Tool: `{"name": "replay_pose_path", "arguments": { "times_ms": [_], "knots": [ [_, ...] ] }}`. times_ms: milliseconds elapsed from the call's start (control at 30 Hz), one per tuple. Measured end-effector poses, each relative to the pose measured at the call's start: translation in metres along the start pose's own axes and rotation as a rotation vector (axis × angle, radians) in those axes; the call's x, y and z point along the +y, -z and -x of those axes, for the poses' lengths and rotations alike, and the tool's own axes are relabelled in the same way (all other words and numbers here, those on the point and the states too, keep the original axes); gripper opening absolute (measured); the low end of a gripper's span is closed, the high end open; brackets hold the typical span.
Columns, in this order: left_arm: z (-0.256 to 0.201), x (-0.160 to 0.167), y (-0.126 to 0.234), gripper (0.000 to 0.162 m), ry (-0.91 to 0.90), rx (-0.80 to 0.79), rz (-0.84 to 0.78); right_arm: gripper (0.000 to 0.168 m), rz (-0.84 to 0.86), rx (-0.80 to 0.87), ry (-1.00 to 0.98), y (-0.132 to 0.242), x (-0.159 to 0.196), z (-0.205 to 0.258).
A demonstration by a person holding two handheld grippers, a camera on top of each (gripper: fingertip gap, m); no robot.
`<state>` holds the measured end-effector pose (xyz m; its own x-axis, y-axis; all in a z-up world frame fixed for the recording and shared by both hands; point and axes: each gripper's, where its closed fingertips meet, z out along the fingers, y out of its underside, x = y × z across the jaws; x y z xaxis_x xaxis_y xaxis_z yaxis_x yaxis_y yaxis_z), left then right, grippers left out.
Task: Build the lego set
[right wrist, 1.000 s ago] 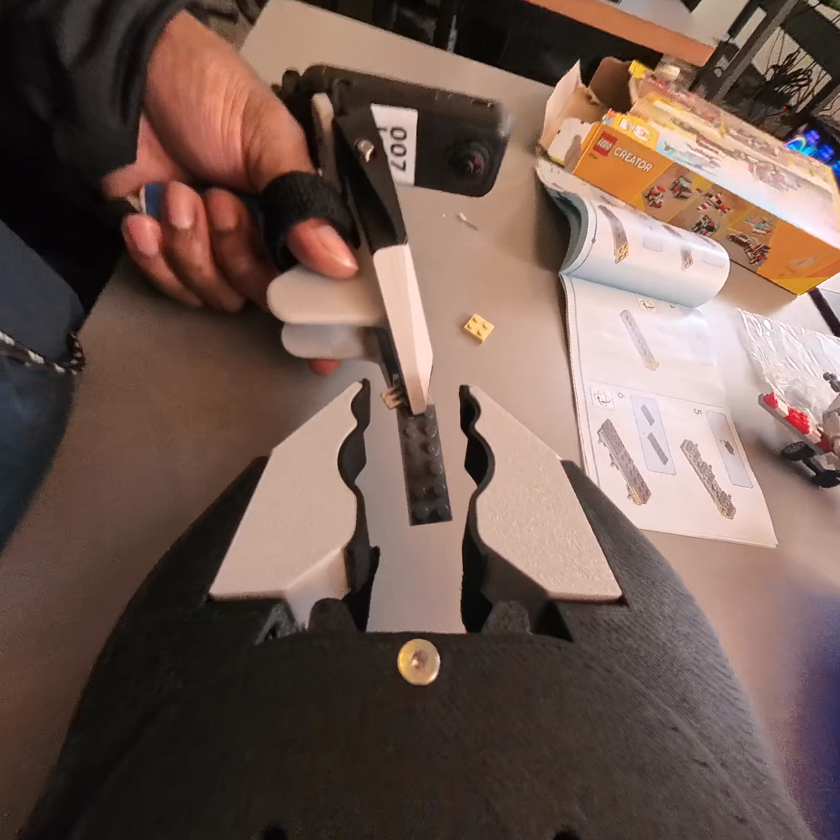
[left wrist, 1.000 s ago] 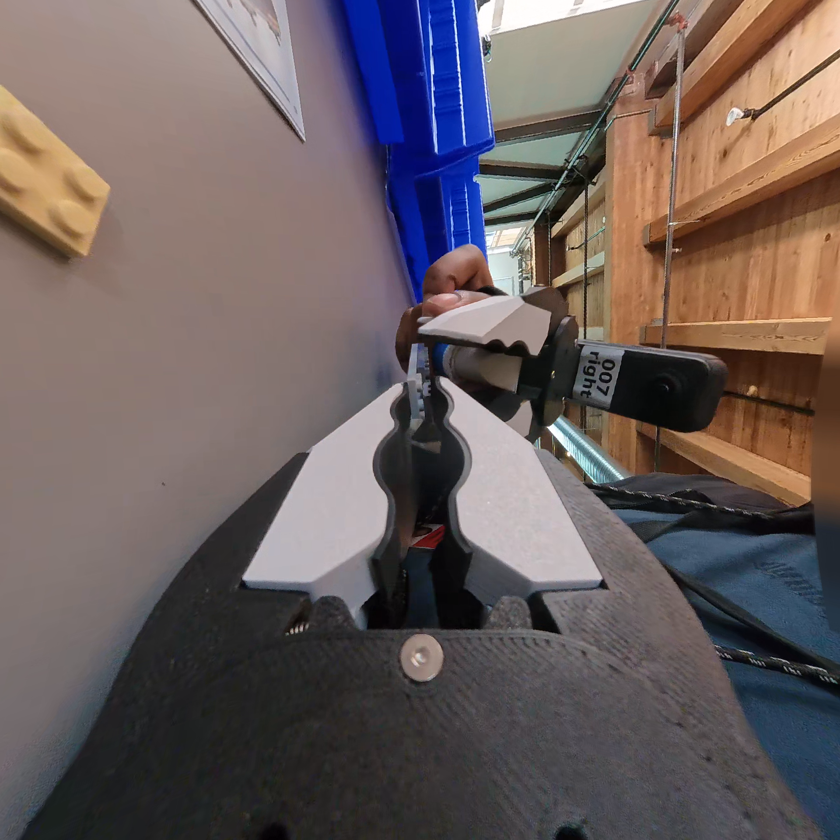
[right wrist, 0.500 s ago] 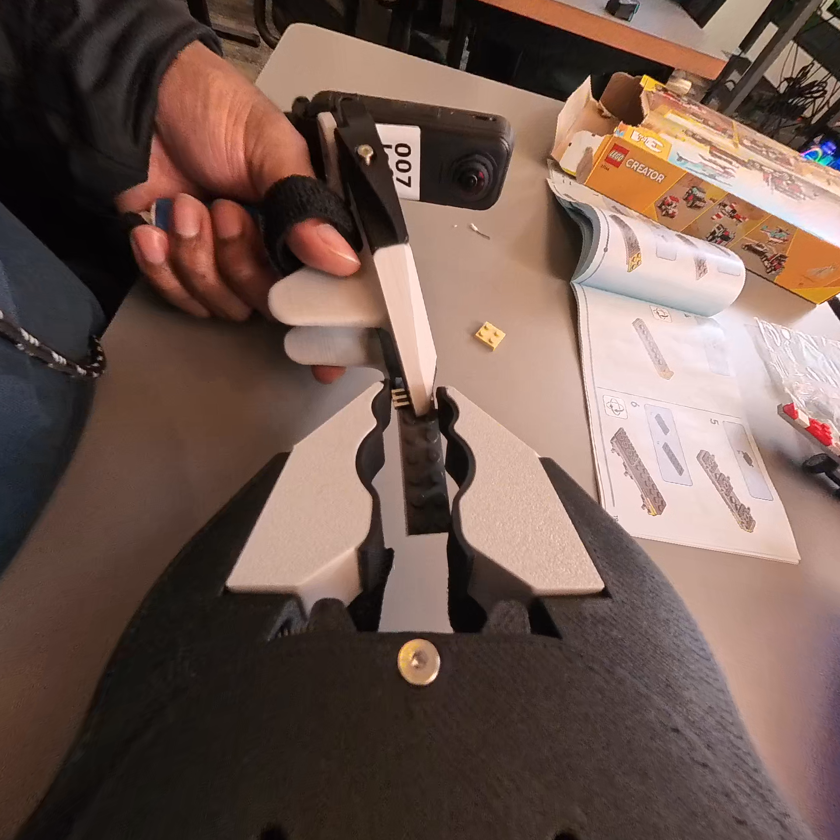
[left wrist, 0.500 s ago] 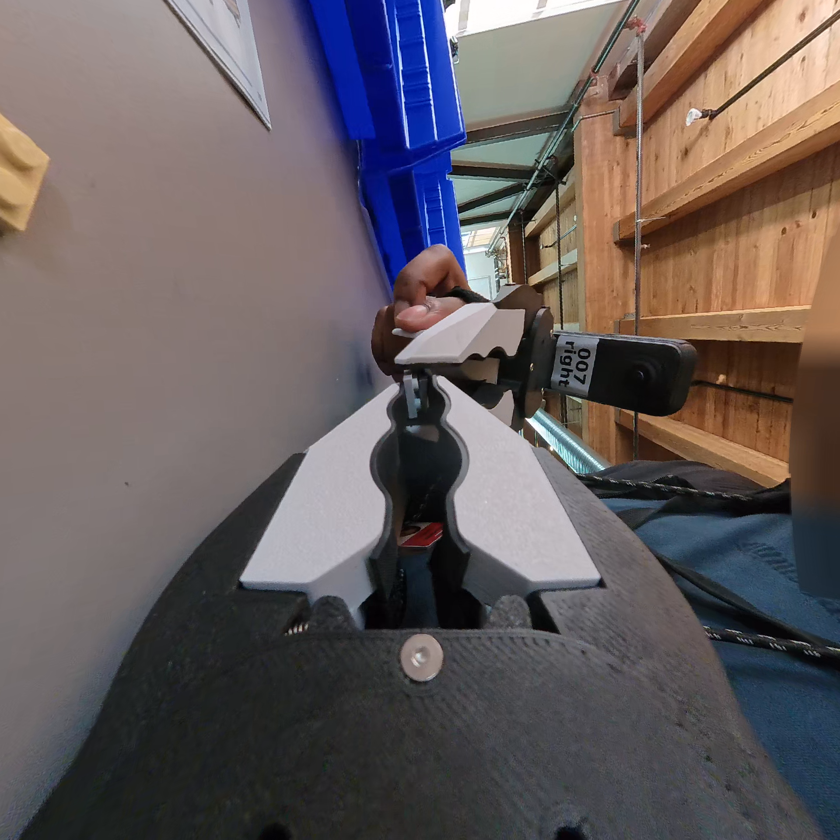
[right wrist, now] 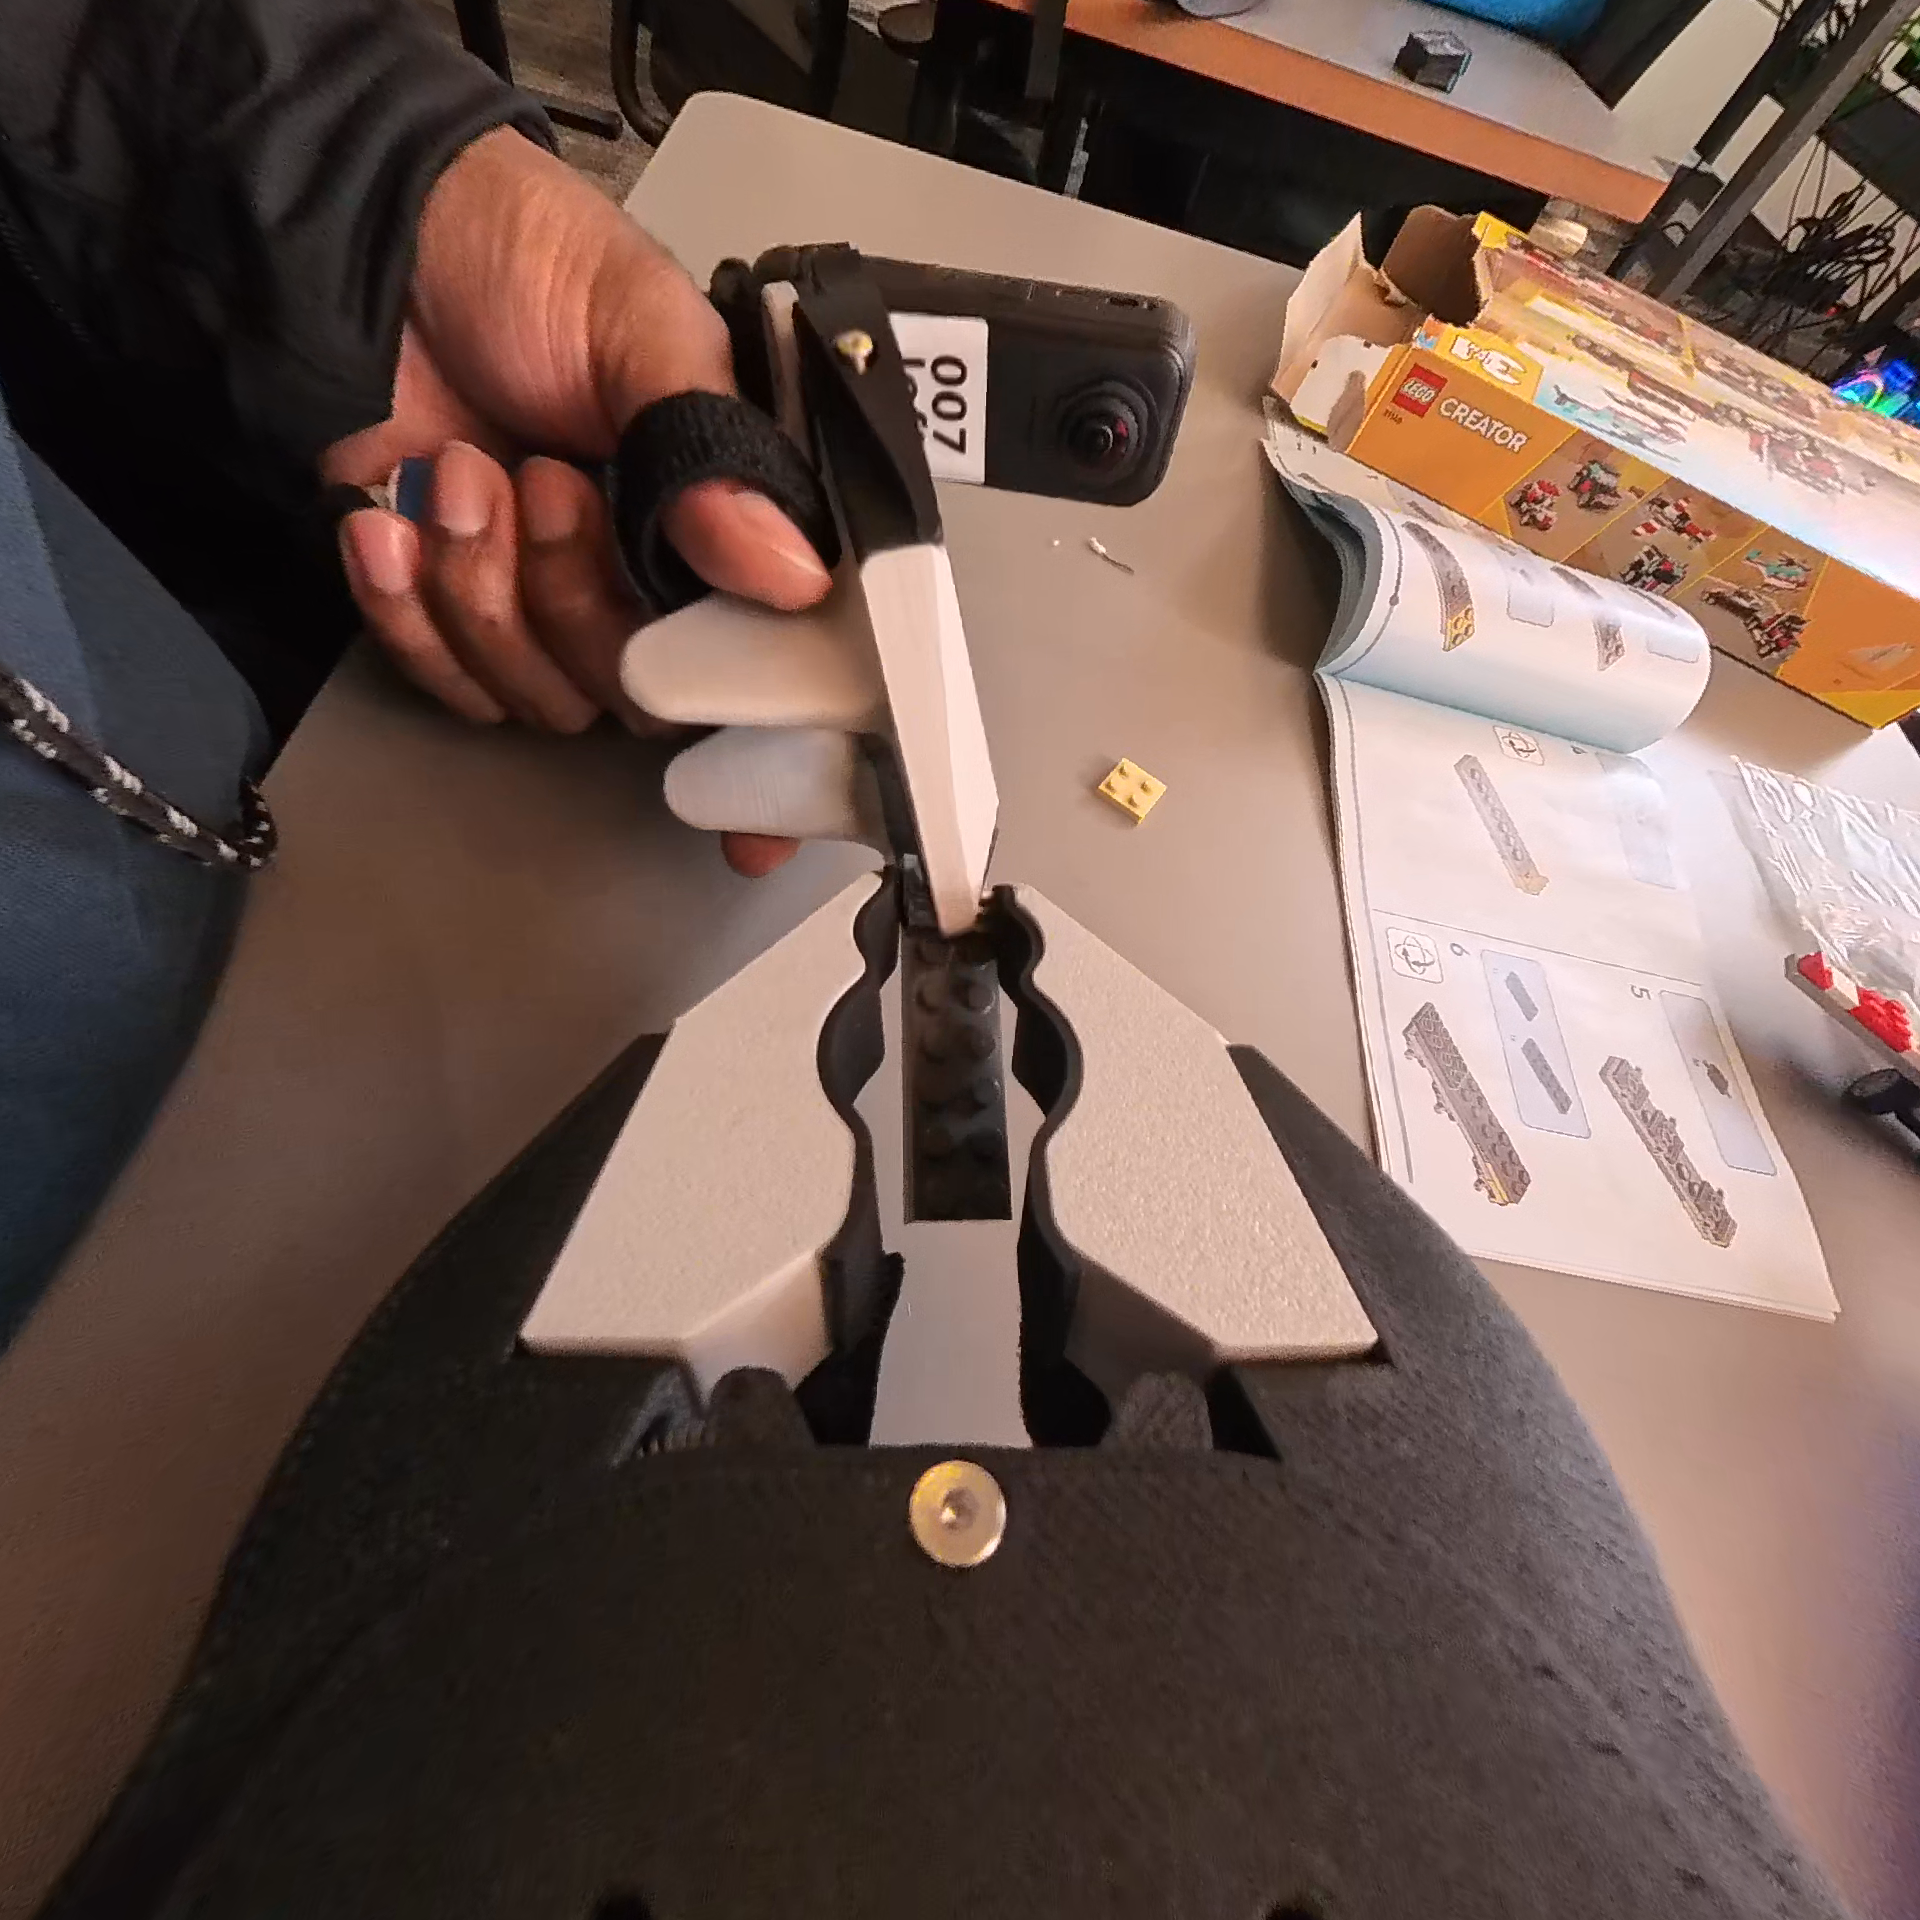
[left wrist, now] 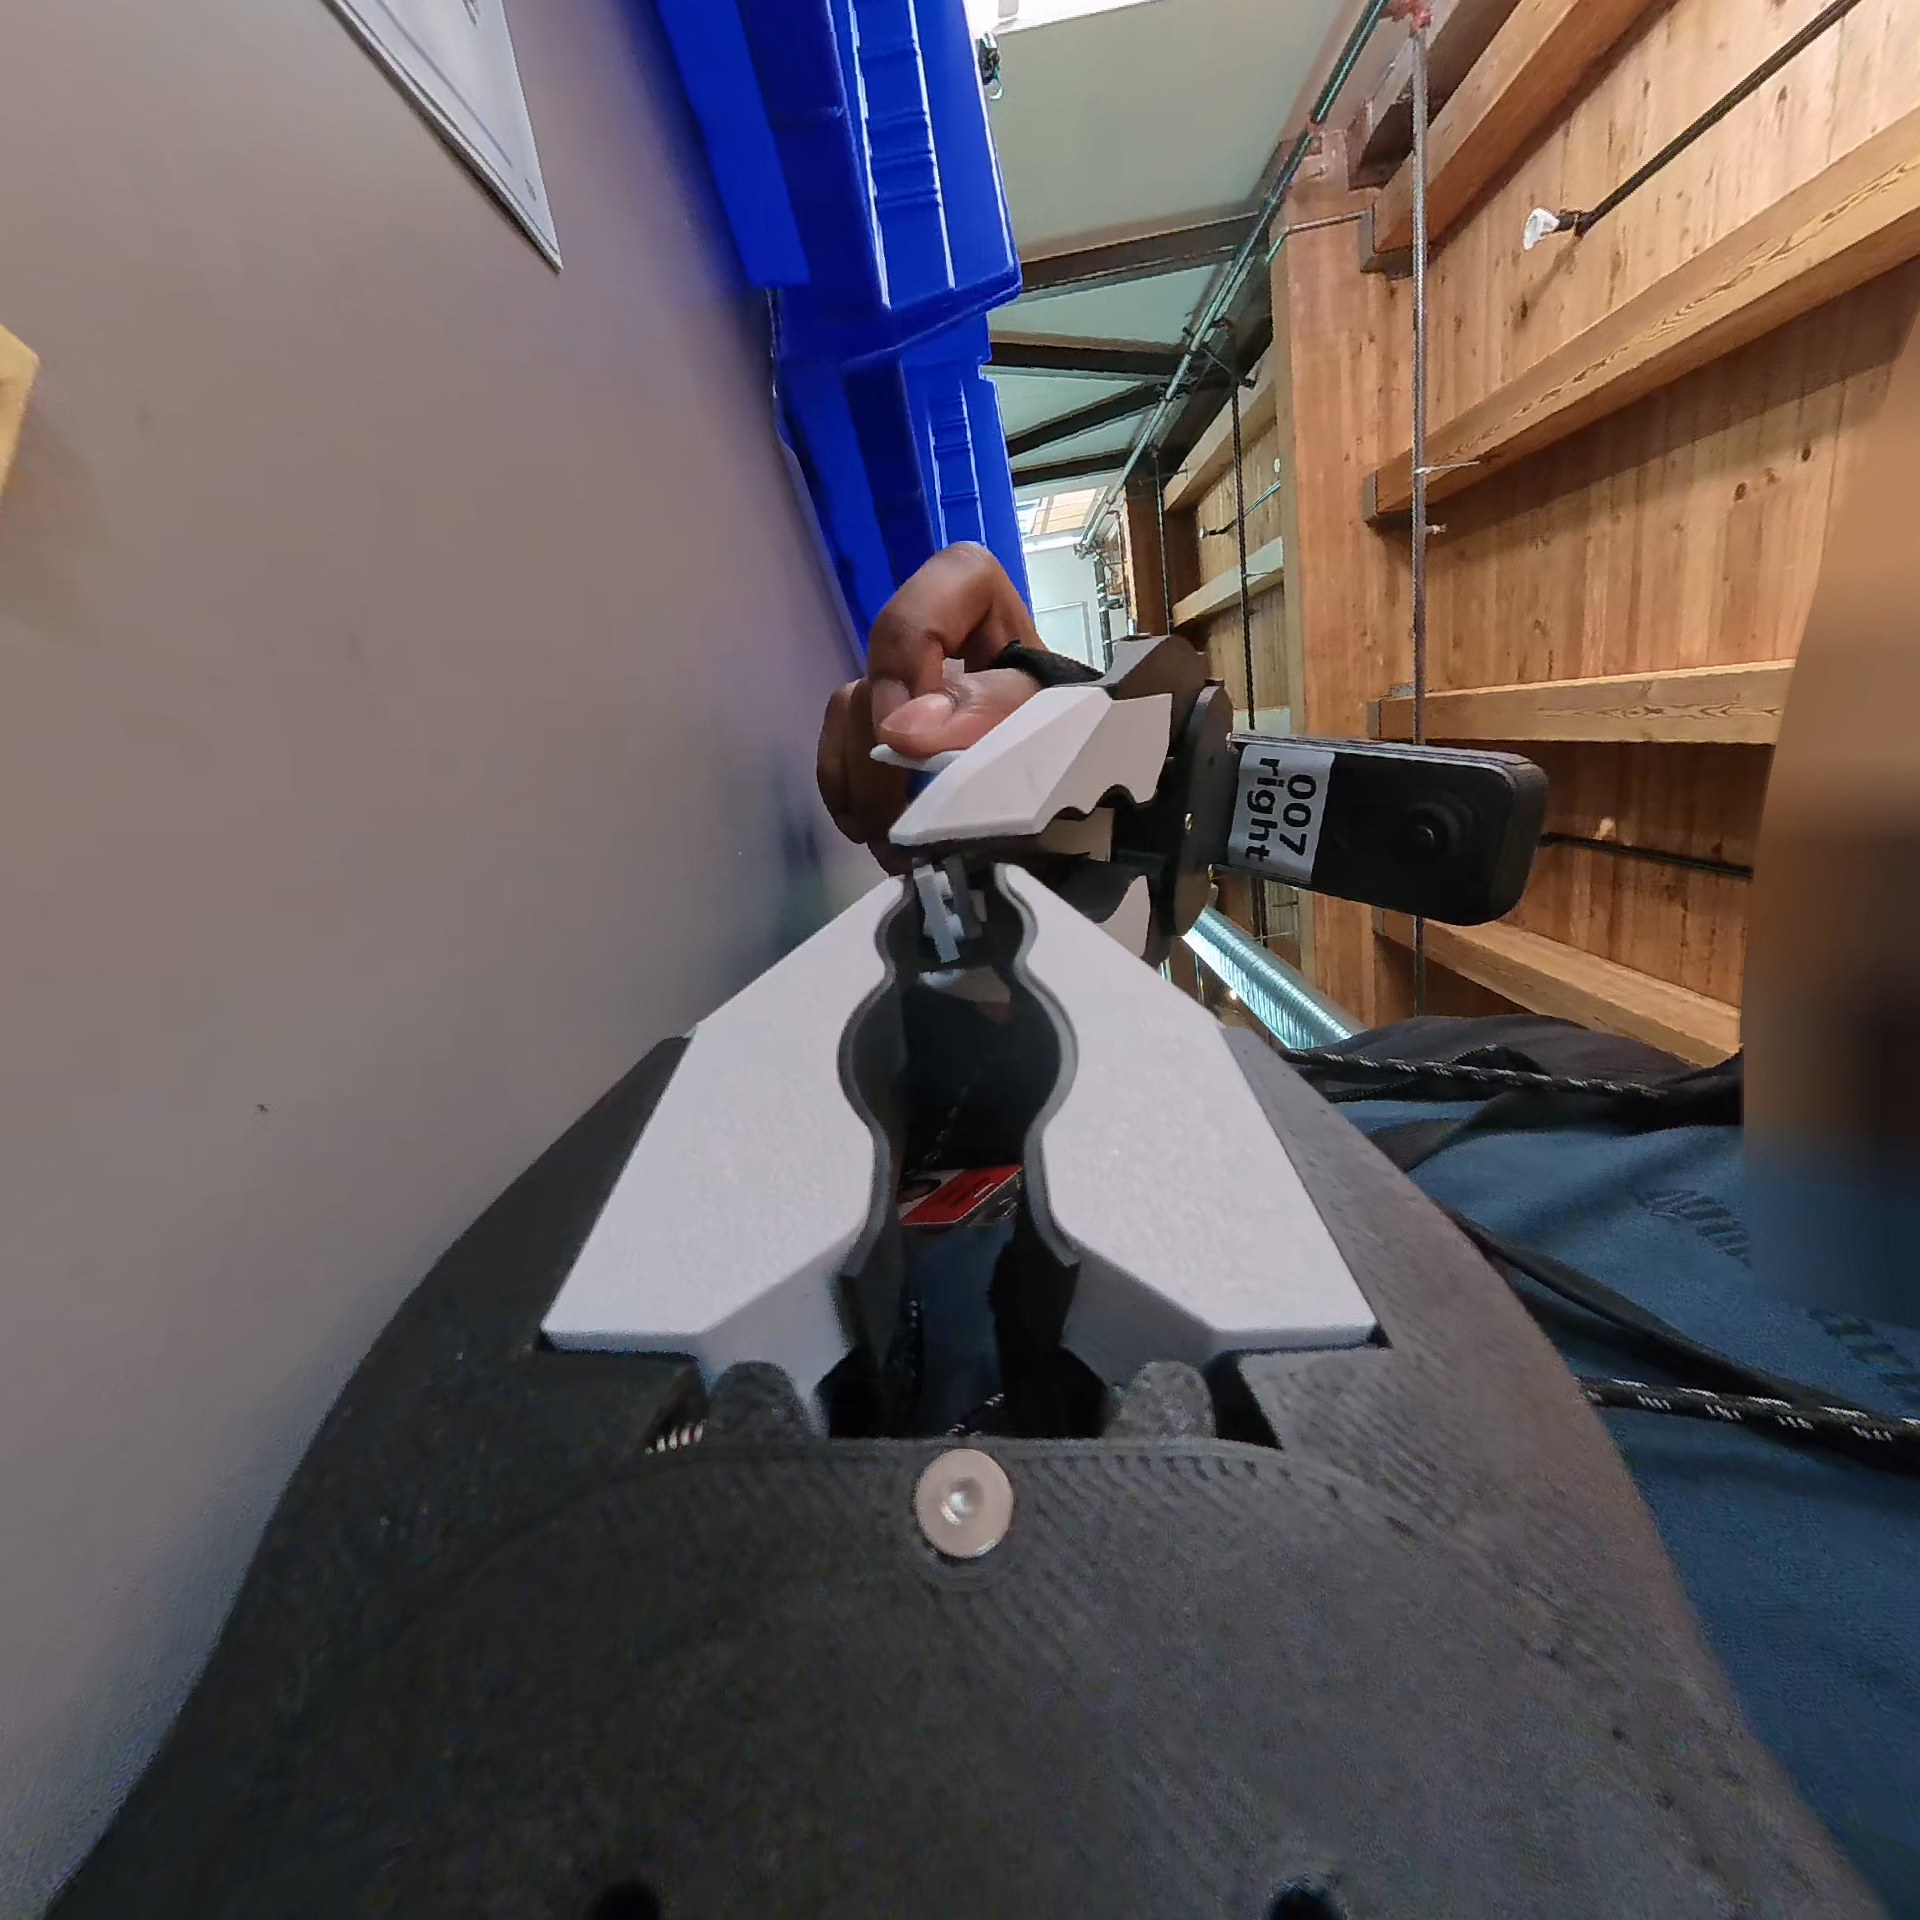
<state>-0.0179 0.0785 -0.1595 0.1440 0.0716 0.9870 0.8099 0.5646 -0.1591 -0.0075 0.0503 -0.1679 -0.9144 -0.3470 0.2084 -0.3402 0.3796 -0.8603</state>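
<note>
In the right wrist view my right gripper (right wrist: 951,920) is shut on a long dark grey studded plate (right wrist: 958,1081), held just above the grey table (right wrist: 520,935). My left gripper (right wrist: 935,883) points down at the plate's far end. In the left wrist view my left gripper (left wrist: 951,899) is shut on a small light grey piece (left wrist: 940,920), right against the right gripper (left wrist: 925,847). Whether the small piece is seated on the plate is hidden by the fingertips.
A tan 2x2 plate (right wrist: 1130,792) lies on the table beyond the grippers. An open instruction booklet (right wrist: 1538,987), a yellow set box (right wrist: 1662,468), a plastic bag (right wrist: 1829,862) and a red and white part-build (right wrist: 1870,1013) lie to the right. Blue bins (left wrist: 894,208) stand at the far side. The tips of both grippers are at nearly the same place.
My right gripper has closed from open onto the dark grey plate and lifted slightly. My left gripper has stayed shut on the small piece at the plate's far end.
</note>
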Motion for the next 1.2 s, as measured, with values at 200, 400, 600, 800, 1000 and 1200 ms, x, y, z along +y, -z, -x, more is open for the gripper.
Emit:
{"name": "replay_pose_path", "arguments": {
  "times_ms": [200, 400, 600, 800, 1000, 1200],
  "knots": [
    [-0.004, -0.004, 0.002, 0.007, -0.024, 0.013, -0.025, 0.025, -0.006, 0.013, 0.008, 0.003, -0.002, -0.002],
    [-0.011, -0.011, 0.007, 0.007, -0.135, -0.009, -0.049, 0.03, -0.014, 0.039, -0.021, 0.015, -0.002, -0.011],
    [-0.021, -0.014, 0.009, 0.007, -0.34, -0.04, -0.048, 0.03, -0.034, 0.033, -0.044, 0.019, -0.004, -0.012],
    [-0.029, -0.01, 0.008, 0.007, -0.5, -0.061, -0.016, 0.029, -0.101, -0.029, -0.099, 0.026, -0.013, -0.007],
    [-0.037, 0.001, 0.004, 0.007, -0.695, -0.078, 0.061, 0.018, -0.176, -0.133, -0.162, 0.032, -0.024, 0.004],
    [-0.035, 0.002, 0.004, 0.007, -0.628, -0.065, 0.068, 0.017, -0.159, -0.117, -0.14, 0.031, -0.021, 0.004]
  ]
}}
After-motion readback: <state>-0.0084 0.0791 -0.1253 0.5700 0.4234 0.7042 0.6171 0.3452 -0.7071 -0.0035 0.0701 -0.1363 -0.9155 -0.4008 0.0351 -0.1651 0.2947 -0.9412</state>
